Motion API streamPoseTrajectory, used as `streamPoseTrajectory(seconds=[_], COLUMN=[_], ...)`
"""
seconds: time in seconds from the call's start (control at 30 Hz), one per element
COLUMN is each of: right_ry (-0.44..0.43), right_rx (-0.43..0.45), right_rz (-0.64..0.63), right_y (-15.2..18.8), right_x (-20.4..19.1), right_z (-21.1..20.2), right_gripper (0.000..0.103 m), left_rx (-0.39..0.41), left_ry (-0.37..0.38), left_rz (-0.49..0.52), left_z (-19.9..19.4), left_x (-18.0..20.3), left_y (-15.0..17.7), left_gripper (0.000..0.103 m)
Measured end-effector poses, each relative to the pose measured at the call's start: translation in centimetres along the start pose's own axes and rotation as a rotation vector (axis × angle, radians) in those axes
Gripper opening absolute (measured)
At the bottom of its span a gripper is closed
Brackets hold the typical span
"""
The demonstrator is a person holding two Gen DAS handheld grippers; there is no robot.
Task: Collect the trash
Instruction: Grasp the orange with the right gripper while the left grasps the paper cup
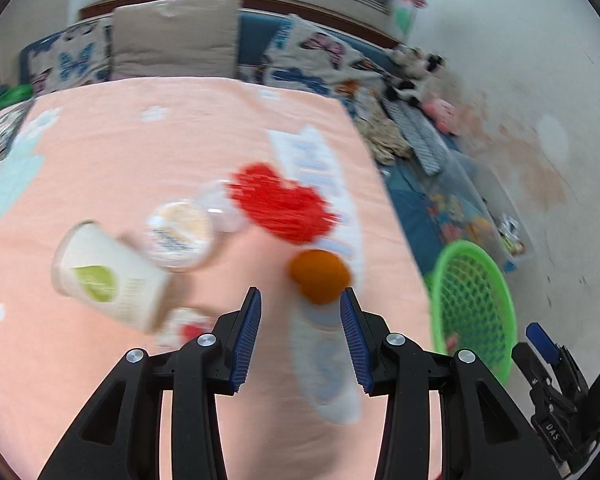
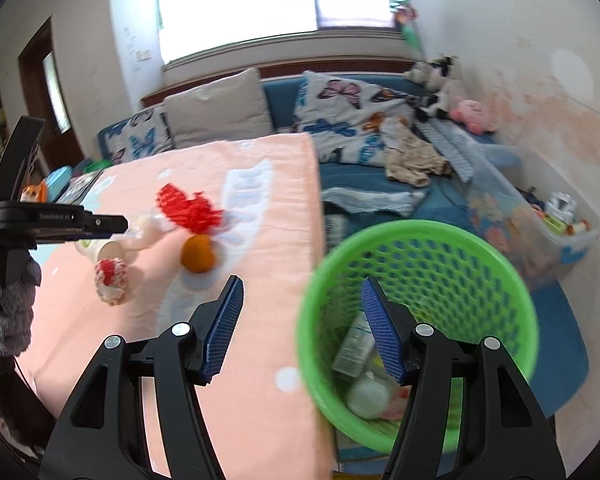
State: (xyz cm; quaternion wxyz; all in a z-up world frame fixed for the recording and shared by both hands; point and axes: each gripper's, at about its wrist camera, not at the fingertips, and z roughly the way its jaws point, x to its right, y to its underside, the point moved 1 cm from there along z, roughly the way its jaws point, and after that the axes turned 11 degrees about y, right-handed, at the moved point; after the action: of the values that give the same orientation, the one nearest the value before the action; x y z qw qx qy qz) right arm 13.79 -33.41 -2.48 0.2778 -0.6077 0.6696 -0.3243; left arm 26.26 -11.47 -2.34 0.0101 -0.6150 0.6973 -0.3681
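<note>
Peach blanket (image 1: 100,160) has trash left; paper cup (image 1: 108,276) looks light, crushable, so pinch its rim gently; both claws (image 1: 300,334) (image 2: 302,330) open, empty.

A: Left gripper (image 1: 300,336) over the peach cloth (image 1: 100,152), jaws apart, nothing between. Orange (image 1: 320,276) sits just ahead of the tips; tipped paper cup (image 1: 108,276) and lidded tub (image 1: 180,236) crowd its left.

B: Right gripper (image 2: 302,328) straddles the green basket (image 2: 512,280) rim. Basket mouth's open below; bottles lie at the bottom.
</note>
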Motion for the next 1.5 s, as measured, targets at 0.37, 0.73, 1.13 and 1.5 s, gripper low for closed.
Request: streamPoseTrajectory(seconds=[0.37, 0.73, 1.13, 1.5], right_ry=[-0.113, -0.136, -0.085, -0.126], right_rx=[-0.06, -0.126, -0.174, -0.15], right_rz=[-0.153, -0.239, -0.279, -0.239], right_y=[-1.3, -1.7, -1.0, -1.2], right_x=[-8.0, -13.3, -15.1, -14.4], right_z=[4.9, 10.6, 15.1, 13.8], right_gripper=[0.062, 0.062, 0.05, 0.041], left_rx=[0.057, 0.086, 0.097, 0.09], left_ry=[-0.09, -0.106, -0.06, -0.057], left_rz=[-0.159, -0.286, -0.414, -0.496], left_z=[-3.2, -4.2, -2.3, -0.1], left_x=[-7.7, -12.0, -13.9, -14.8], left_y=[-0.1, 0.1, -0.4, -0.5], left_gripper=[0.039, 0.053, 0.064, 0.073])
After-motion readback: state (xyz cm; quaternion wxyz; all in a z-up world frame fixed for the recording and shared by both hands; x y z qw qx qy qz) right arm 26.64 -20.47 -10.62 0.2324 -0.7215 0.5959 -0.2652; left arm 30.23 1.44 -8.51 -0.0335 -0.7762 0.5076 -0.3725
